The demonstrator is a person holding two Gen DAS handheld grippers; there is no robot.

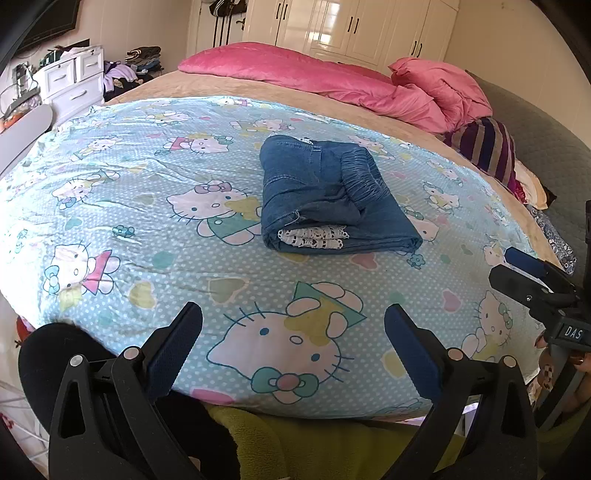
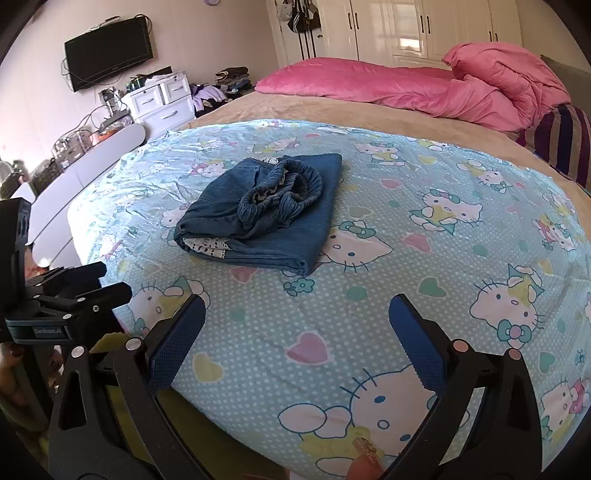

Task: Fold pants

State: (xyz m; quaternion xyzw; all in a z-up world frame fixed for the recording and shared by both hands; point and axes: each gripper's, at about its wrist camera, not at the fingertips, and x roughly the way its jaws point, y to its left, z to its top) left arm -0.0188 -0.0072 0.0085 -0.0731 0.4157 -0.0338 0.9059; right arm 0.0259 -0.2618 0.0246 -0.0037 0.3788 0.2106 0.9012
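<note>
Blue denim pants lie folded into a compact bundle on the light-blue cartoon-cat sheet, with white lace trim showing at the near edge. In the right wrist view the same pants sit left of centre, the elastic waistband bunched on top. My left gripper is open near the bed's front edge, well short of the pants, with nothing between its fingers. My right gripper is open too, also near the front edge and holding nothing. The right gripper shows at the right edge of the left view.
A pink duvet and a striped cushion lie at the far side of the bed. White drawers and a wall television stand at the left. White wardrobes line the back wall. A fingertip shows at the bottom.
</note>
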